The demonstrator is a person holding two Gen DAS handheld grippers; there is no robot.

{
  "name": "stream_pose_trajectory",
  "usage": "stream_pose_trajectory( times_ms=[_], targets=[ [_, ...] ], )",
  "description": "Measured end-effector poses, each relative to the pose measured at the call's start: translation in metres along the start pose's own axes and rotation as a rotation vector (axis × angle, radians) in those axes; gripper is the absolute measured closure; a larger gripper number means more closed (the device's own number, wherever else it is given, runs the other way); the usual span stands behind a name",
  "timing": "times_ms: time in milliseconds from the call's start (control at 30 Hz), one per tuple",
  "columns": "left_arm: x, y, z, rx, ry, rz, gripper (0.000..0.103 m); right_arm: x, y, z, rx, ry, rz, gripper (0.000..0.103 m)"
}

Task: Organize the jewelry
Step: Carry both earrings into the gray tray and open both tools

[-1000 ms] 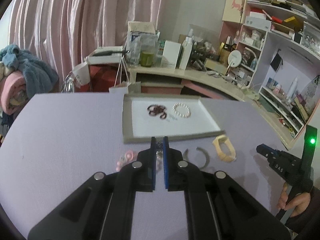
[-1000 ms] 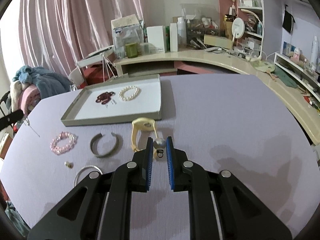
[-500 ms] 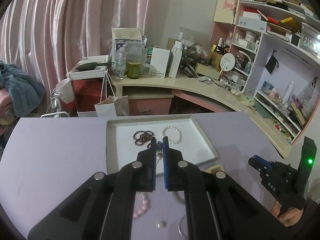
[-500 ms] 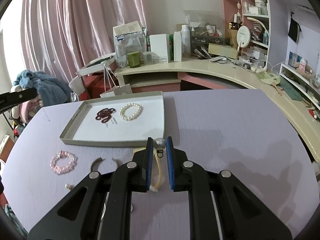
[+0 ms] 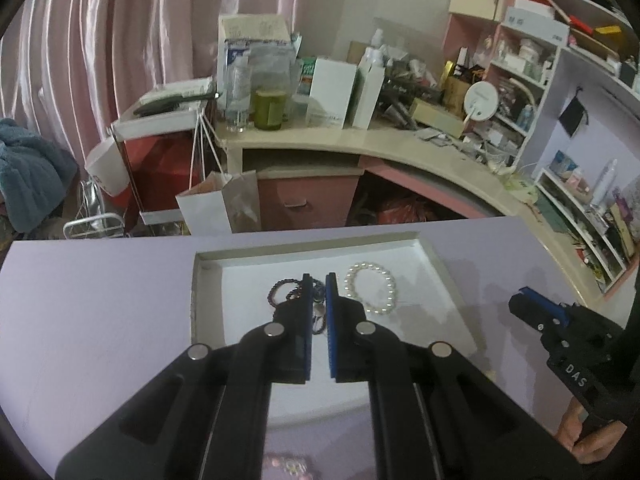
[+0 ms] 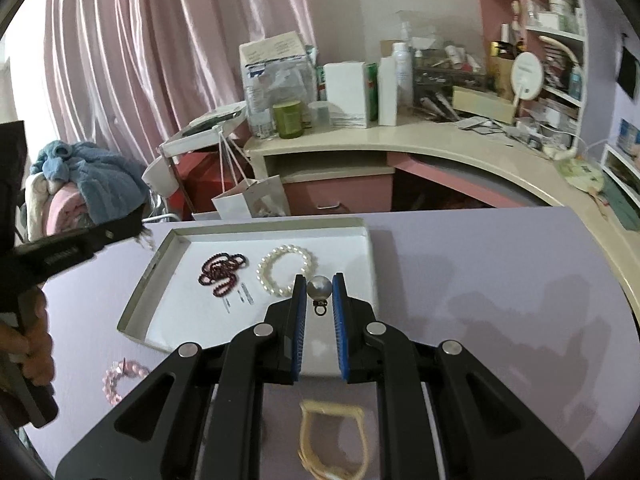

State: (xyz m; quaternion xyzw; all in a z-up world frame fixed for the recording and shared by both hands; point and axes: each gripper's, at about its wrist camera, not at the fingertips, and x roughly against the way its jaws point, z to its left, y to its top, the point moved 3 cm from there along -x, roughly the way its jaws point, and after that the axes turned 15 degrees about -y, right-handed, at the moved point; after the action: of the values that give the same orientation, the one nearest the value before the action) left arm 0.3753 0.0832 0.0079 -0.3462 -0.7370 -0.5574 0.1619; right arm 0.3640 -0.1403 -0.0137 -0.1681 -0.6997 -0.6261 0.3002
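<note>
Presently, both hand-held grippers sit over the shallow grey tray with a white lining, which lies on the lilac tabletop.

Right gripper: its blue-padded jaws are pinched on a round silver-grey pearl pendant with a small dark ring, held above the tray's near right part — just beside the white pearl bracelet lying inside the tray.

Left gripper: jaws pressed nearly together over the tray's middle. Something small and metallic shows in the narrow gap, but whether it is gripped or merely lies on the tray behind cannot be told.

Tray contents: the dark red beaded bracelet coiled left of the pearl bracelet, with small silver pins just in front of it.

Outside the tray, on its near side — a pink beaded bracelet to the left and a pale yellow bangle-like band below the right gripper.
</note>
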Motion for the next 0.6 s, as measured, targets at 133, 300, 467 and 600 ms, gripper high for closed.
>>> stream_pose_trajectory(
  times_ms=[133, 300, 467, 600],
  targets=[
    [-0.019, -0.002, 0.009, -0.003, -0.003, 0.032, 0.096, -0.015, 0.004, 0.013, 0.018, 0.015, 0.025, 0.089],
    [-0.031, -0.002, 0.018, 0.001, 0.000, 0.052, 0.096, -0.029, 0.006, 0.023, 0.036, 0.024, 0.051, 0.089],
    [-0.027, -0.001, 0.030, 0.030, 0.012, 0.028, 0.056, -0.043, 0.007, 0.029, 0.052, 0.020, 0.077, 0.089],
    [-0.016, 0.000, 0.039, 0.071, 0.003, -0.004, 0.052, -0.055, 0.005, 0.033, 0.053, 0.019, 0.108, 0.089]
  ],
)
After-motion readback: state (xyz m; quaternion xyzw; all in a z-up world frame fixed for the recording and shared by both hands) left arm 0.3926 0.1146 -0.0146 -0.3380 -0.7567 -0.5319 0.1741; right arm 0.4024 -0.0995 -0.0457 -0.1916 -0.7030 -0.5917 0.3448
